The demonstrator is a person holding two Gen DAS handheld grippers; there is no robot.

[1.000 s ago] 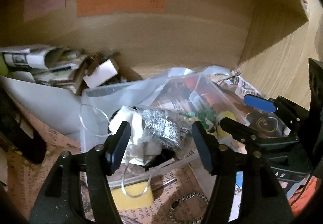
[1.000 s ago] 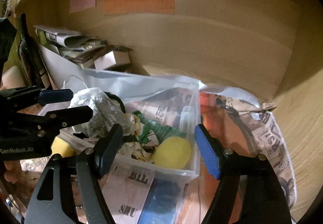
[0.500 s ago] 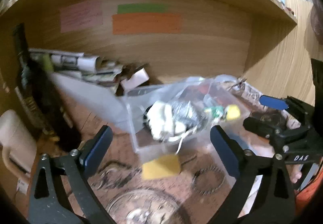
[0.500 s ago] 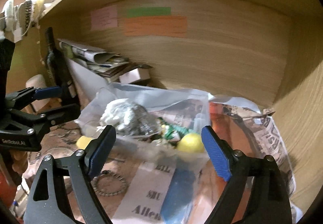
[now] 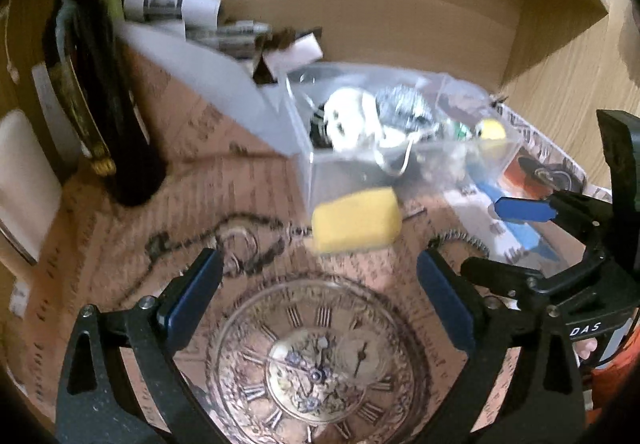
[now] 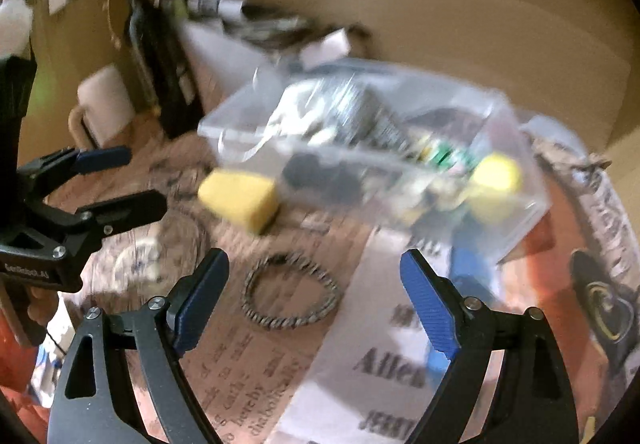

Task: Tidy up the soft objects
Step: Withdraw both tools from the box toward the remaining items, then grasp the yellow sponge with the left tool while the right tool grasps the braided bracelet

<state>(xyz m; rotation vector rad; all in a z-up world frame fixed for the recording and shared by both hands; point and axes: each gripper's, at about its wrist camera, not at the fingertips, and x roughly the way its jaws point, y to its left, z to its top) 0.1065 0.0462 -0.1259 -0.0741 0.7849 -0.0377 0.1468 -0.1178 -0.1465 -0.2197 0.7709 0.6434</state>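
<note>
A clear plastic box (image 5: 308, 167) (image 6: 516, 219) stands on the printed paper and holds a white soft item (image 5: 348, 119), a silvery scrubber (image 5: 404, 107) (image 6: 360, 111) and a small yellow ball (image 5: 493, 129) (image 6: 496, 171). A yellow sponge (image 5: 354, 219) (image 6: 240, 197) lies on the paper just in front of the box. A braided ring (image 6: 290, 294) lies near it. My left gripper (image 5: 318, 300) is open and empty, short of the sponge. My right gripper (image 6: 314, 298) is open and empty above the ring.
A dark bottle (image 5: 100, 83) (image 6: 160, 55) stands at the left, with a white mug (image 6: 104, 103) beside it. Rolled papers (image 5: 172, 5) and a small box (image 5: 294, 51) lie at the back against the wooden shelf wall (image 5: 440, 15). A chain (image 5: 240, 244) lies on the paper.
Both grippers have pulled back from the box and away from its contents. The left jaws have opened wider. The sponge and ring now show in full.
</note>
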